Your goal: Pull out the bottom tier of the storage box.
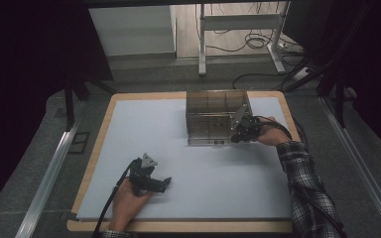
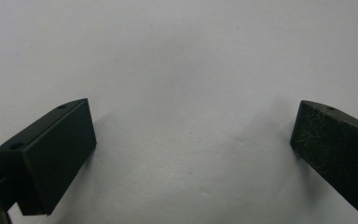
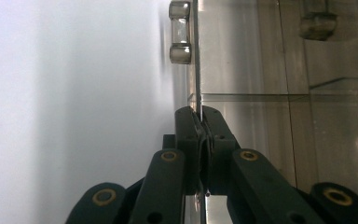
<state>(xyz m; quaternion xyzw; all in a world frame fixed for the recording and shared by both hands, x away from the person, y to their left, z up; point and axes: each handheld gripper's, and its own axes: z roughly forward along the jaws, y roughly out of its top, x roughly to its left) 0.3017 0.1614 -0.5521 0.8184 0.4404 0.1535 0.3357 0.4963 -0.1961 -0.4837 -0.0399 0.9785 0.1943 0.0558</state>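
Observation:
A smoky clear plastic box (image 1: 213,111) with inner dividers stands at the back right of the white mat (image 1: 188,163). My right gripper (image 1: 236,136) is at the box's front right corner. In the right gripper view it (image 3: 199,114) is shut on the edge of the box's thin clear panel (image 3: 196,60), which runs up to a small clear hinge piece (image 3: 179,32). My left gripper (image 1: 164,184) lies low over the mat near the front left. In the left gripper view it (image 2: 191,140) is open, with bare mat between its fingers (image 2: 56,154).
The mat covers a wooden table whose rim (image 1: 99,144) shows at the sides. Behind the table stand white desk legs (image 1: 202,44) with cables (image 1: 258,42) on the floor. Metal rails (image 1: 49,173) run along both sides.

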